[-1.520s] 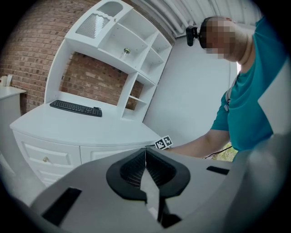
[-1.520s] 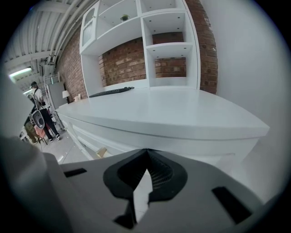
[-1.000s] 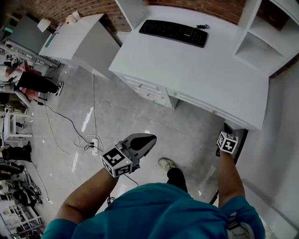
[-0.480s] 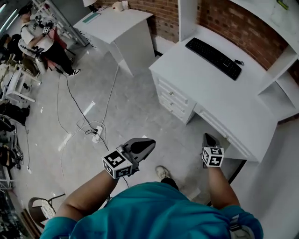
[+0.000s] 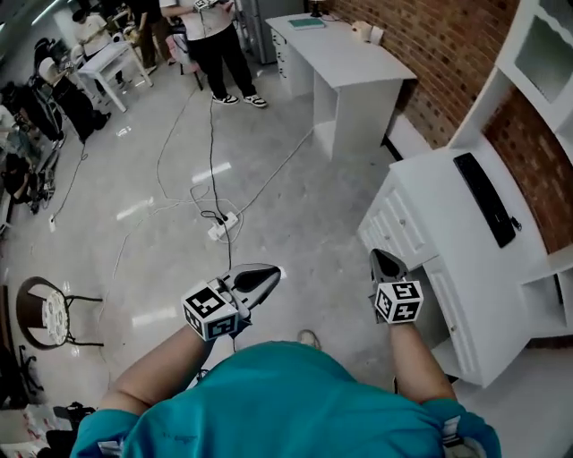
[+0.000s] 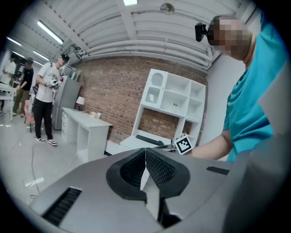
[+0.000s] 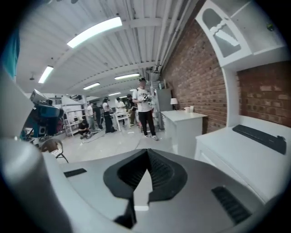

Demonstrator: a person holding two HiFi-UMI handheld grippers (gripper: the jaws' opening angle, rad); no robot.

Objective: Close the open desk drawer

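Both the left gripper [image 5: 274, 269] and right gripper [image 5: 379, 255] are held short of the bench [image 5: 448, 246], fingers pressed together, empty; the drawer fronts [image 5: 398, 225] are best met squarely and pushed evenly.

desk drawer [image 5: 452, 309] | white, long front | under desk [image 5: 452, 210] edge, rt side | open/shut unclear

At the far right we see a black keyboard [image 5: 484, 199] below a brick wall [image 5: 430, 63]. Farther off stands a separate white table [image 5: 345, 58] with a flat teal item [image 5: 307, 23] on its far end. On the grey floor [image 5: 295, 224] a white power strip [image 5: 224, 229] lies among loose cables [image 5: 212, 161] (several cross). 1 round-seated chair [image 5: 52, 318] stands near left, and 1 person [image 5: 215, 36] stands far off.
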